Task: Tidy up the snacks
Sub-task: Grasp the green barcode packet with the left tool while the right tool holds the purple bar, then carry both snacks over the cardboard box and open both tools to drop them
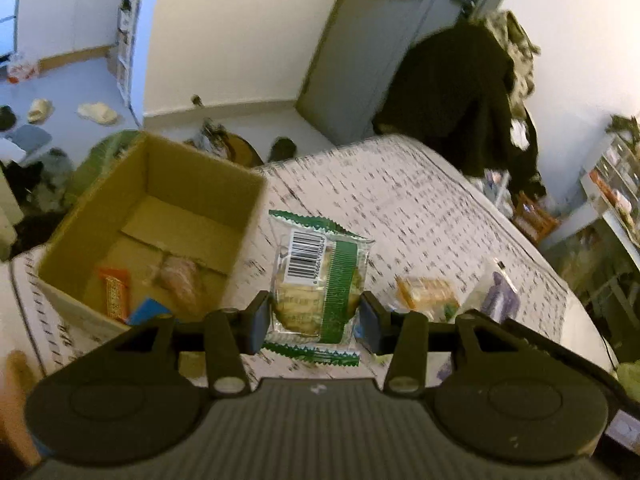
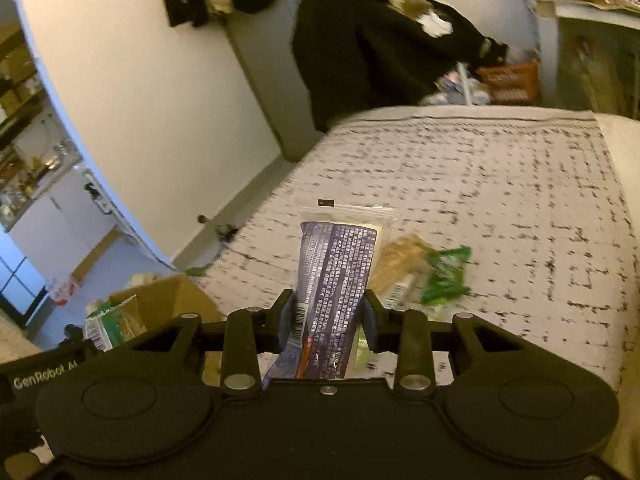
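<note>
The left gripper is clamped on a clear cracker packet with green zigzag ends and a barcode label; its two pads press on the packet's opposite sides, the jaws only partly apart, set by the packet's width. The packet is lifted clear of the patterned surface, a white cloth with dark dashes; whether that is a bed or a covered desk cannot be told. To the left of the packet stands an open cardboard box, resting on the same cloth. Inside it lie an orange bar wrapper, a clear bag of something pinkish and a blue packet at the near wall. On the cloth to the right of the gripper lies an orange snack packet.

The right gripper is clamped on a purple-printed sachet with a clear top, held upright between narrowly spaced jaws, its lower end hanging down behind the pads. Just beyond it on the cloth lie a tan snack packet and a green wrapper, close together. At lower left of the right wrist view the left gripper's packet and the cardboard box show again, blurred.
</note>
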Demonstrator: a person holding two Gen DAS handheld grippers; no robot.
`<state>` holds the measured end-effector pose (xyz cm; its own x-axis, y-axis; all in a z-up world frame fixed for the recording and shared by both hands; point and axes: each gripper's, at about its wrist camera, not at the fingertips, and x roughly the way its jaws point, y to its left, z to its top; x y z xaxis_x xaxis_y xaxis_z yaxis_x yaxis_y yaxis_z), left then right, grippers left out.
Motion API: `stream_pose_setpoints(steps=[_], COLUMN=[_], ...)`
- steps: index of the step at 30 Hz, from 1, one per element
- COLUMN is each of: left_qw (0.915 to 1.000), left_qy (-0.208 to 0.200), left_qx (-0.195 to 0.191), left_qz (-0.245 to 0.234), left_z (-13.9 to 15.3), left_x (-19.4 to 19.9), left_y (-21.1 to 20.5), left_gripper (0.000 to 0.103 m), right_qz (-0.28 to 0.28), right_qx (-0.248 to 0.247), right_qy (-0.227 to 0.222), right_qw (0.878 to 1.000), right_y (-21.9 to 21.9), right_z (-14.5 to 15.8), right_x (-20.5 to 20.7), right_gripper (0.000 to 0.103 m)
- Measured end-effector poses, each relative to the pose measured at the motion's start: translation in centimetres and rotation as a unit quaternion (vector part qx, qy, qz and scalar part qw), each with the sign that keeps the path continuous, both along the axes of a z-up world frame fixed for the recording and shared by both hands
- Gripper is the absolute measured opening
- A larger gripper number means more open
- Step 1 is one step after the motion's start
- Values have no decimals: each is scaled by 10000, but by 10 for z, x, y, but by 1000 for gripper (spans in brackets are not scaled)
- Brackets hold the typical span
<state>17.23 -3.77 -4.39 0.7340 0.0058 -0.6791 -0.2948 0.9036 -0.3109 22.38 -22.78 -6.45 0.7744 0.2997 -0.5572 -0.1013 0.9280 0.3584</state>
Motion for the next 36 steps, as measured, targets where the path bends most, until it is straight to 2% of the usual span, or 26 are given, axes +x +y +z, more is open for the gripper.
stream_pose_setpoints(steps=[4, 11, 15, 20, 31, 36], left_qw=[9999, 9993, 9988, 9982, 9963, 9959], left_qy=[-92, -156, -159, -166, -57, -17], left_qx=[63, 115, 95, 110, 51, -175], left_qz=[122, 334, 463, 569, 859, 884], left_z=[9, 17, 18, 19, 8, 0], left_x=[-7, -21, -27, -34, -39, -34], left_y=[13, 34, 46, 63, 106, 130], left_gripper=[46, 46, 46, 46, 46, 46], right_qz=[216, 562, 674, 904, 1236, 1328], right_qx=[-21, 218, 527, 565, 738, 755], right_qy=[-109, -61, -31, -117, -276, -288], right_qw=[9997, 9982, 9963, 9942, 9892, 9878], right_y=[16, 36, 48, 69, 102, 116], right_z=[4, 5, 8, 9, 11, 7], right_x=[-7, -9, -12, -14, -13, -9], right_gripper=[35, 35, 35, 35, 35, 35])
